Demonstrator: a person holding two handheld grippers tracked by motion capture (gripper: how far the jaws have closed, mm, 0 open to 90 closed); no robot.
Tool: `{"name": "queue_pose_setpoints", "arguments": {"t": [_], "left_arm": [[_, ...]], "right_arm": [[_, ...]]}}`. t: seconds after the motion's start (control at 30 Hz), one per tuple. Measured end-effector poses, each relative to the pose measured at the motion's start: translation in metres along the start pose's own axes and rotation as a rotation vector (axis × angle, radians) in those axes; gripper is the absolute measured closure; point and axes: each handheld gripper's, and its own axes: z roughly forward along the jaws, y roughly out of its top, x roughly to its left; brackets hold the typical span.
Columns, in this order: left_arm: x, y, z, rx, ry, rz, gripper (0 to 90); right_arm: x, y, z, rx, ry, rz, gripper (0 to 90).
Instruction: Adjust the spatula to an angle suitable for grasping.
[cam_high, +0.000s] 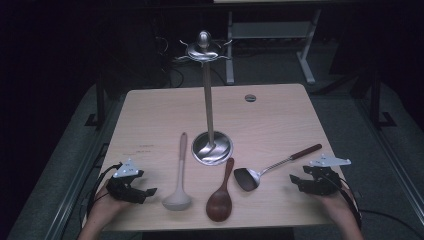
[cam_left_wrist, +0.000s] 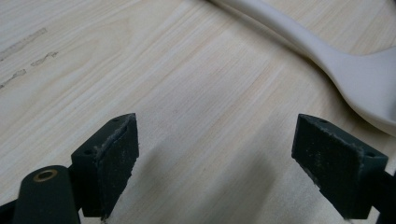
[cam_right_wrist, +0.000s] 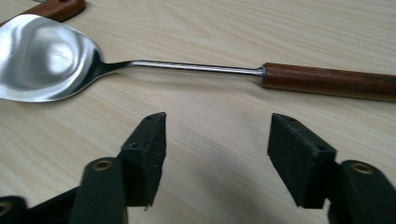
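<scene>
Pale wood grain runs under everything here: the light wooden counter (cam_high: 150, 115) carries a tall steel hanging stand with a round base (cam_high: 212, 148), and I take that stand as my landmark. Three utensils lie fanned out in front of its base. A cream plastic ladle (cam_high: 179, 185) lies to the stand's left, its handle pointing away from me and its bowl nearest me. A dark brown wooden spoon (cam_high: 221, 197) lies just in front of the base. A steel spatula with a reddish wooden handle (cam_high: 272, 167) lies to the stand's right, blade toward the stand, handle slanting away to the right.

My right gripper (cam_high: 299, 184) rests on the counter to the right of the stand, jaws released and standing well apart with nothing between them. In the right gripper view the spatula (cam_right_wrist: 196, 67) lies crosswise just ahead of the jaws, its long axis running across their opening, blade at the left and wooden grip at the right. I judge this hand the nearer one for that tool, and a short push forward should bring the jaws onto the shaft.

My left gripper (cam_high: 145, 192) sits to the stand's left, also released and empty, with the ladle's bowl (cam_left_wrist: 369, 86) off to one side of it.
</scene>
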Motion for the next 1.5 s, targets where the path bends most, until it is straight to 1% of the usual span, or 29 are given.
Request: {"name": "queue_pose_setpoints", "arguments": {"t": [0.03,0.07,0.1,0.13,0.17,0.2,0.23,0.3,0.33,0.37,0.4,0.47,0.53,0.57,0.6,0.63,0.67,0.7,0.77,0.87,0.97,1.0,1.07,1.2,1.3,1.37,1.5], "left_arm": [[0.0,0.0,0.0,0.0,0.0,0.0,14.6],[0.0,0.0,0.0,0.002,0.0,0.002,14.6],[0.0,0.0,0.0,0.004,0.001,0.004,14.6],[0.0,0.0,0.0,0.002,0.0,0.0,14.6],[0.0,0.0,0.0,0.004,0.0,0.0,14.6],[0.0,0.0,0.0,0.002,-0.001,-0.003,14.6],[0.0,0.0,0.001,0.002,-0.002,-0.003,14.6],[-0.001,0.001,0.001,0.007,-0.002,0.004,14.7],[-0.001,0.001,0.001,0.007,-0.002,0.004,14.7],[-0.001,0.001,0.001,0.006,-0.002,0.006,14.7],[-0.001,0.001,0.001,0.006,-0.001,0.006,14.7],[-0.001,0.001,0.002,0.008,-0.002,-0.006,14.7],[-0.001,0.001,0.002,0.009,-0.002,-0.007,14.7],[-0.001,0.001,0.002,0.01,-0.001,-0.006,14.7],[-0.002,0.001,0.002,-0.002,0.0,-0.014,14.7],[-0.002,0.001,0.002,-0.002,0.0,-0.014,14.7],[-0.001,0.001,0.0,0.006,0.006,-0.003,14.7],[-0.001,0.001,0.0,0.003,0.005,-0.004,14.7],[-0.001,0.001,0.001,0.001,0.005,-0.006,14.7],[0.0,0.001,0.001,0.0,0.006,-0.008,14.7],[0.0,0.001,0.0,-0.002,0.005,-0.011,14.7],[0.0,0.001,0.0,-0.002,0.005,-0.011,14.7],[0.0,0.001,0.0,-0.003,0.006,-0.009,14.7],[0.0,0.001,0.0,0.002,0.006,-0.014,14.7],[0.0,0.001,0.0,0.002,0.005,-0.014,14.7],[0.001,0.0,0.0,0.004,0.006,-0.013,14.7],[0.001,0.0,0.0,0.008,0.007,-0.011,14.7]], "right_arm": [[-0.001,0.0,-0.001,0.001,-0.005,0.006,42.4],[-0.001,0.0,-0.001,0.001,-0.005,0.006,42.4],[-0.004,0.0,-0.002,-0.002,-0.009,0.016,50.6],[-0.006,0.0,-0.002,-0.003,-0.014,0.023,56.8],[-0.006,0.0,-0.002,-0.003,-0.014,0.023,56.8],[-0.009,0.001,-0.003,0.003,-0.013,0.034,63.8],[-0.016,0.002,-0.003,-0.002,-0.02,0.059,74.5],[-0.023,0.003,-0.004,-0.005,-0.027,0.08,81.6],[-0.023,0.003,-0.004,-0.005,-0.027,0.08,81.6],[-0.03,0.005,-0.004,-0.01,-0.048,0.085,88.6],[-0.034,0.007,-0.004,-0.012,-0.055,0.086,90.0],[-0.042,0.01,-0.001,-0.023,-0.068,0.091,90.0],[-0.049,0.014,0.003,-0.026,-0.074,0.103,90.0],[-0.051,0.016,0.004,-0.025,-0.073,0.109,90.0],[-0.053,0.018,0.007,-0.023,-0.077,0.106,90.0],[-0.053,0.018,0.007,-0.023,-0.077,0.106,90.0],[-0.056,0.022,0.011,-0.021,-0.081,0.106,90.0],[-0.058,0.024,0.014,-0.017,-0.081,0.101,90.0],[-0.06,0.027,0.02,-0.005,-0.088,0.1,90.0],[-0.061,0.032,0.029,0.013,-0.098,0.113,90.0],[-0.063,0.036,0.037,0.034,-0.11,0.101,90.0],[-0.063,0.037,0.04,0.037,-0.111,0.108,90.0],[-0.065,0.04,0.043,0.038,-0.111,0.102,90.0],[-0.067,0.044,0.051,0.044,-0.113,0.11,90.0],[-0.068,0.048,0.056,0.047,-0.11,0.106,90.0],[-0.068,0.05,0.058,0.047,-0.111,0.104,90.0],[-0.066,0.058,0.068,0.042,-0.105,0.103,90.0]]}}
